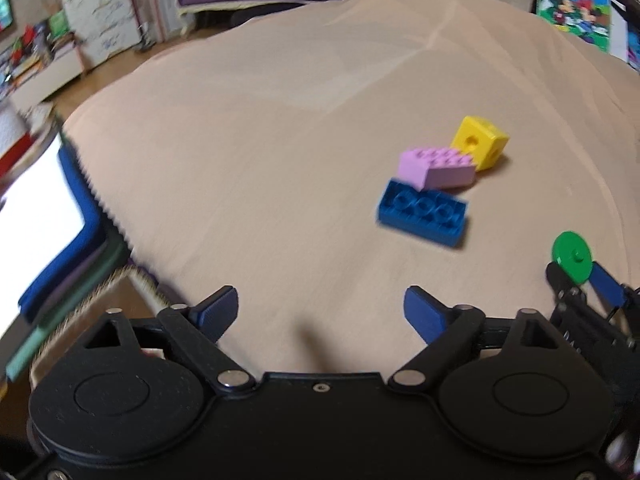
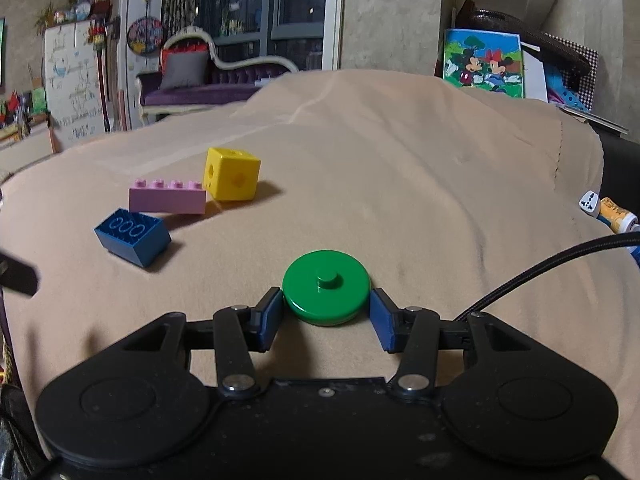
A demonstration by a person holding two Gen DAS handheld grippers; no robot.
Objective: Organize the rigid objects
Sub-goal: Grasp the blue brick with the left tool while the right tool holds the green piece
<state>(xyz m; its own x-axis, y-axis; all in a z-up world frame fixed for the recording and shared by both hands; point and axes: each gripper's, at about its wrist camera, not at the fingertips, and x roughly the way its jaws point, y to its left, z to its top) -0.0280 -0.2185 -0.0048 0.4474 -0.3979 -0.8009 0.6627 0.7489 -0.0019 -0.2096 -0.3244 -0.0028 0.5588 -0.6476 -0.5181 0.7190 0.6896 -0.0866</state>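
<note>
Pinching a green disc (image 2: 325, 286) between its pads, right gripper (image 2: 325, 322) sits low over the beige cloth (image 2: 400, 184). Left gripper (image 1: 320, 314) spread wide, nothing between. Blue brick (image 1: 422, 212), pink brick (image 1: 436, 168), yellow cube (image 1: 480, 142) clustered touching mid-cloth.
</note>
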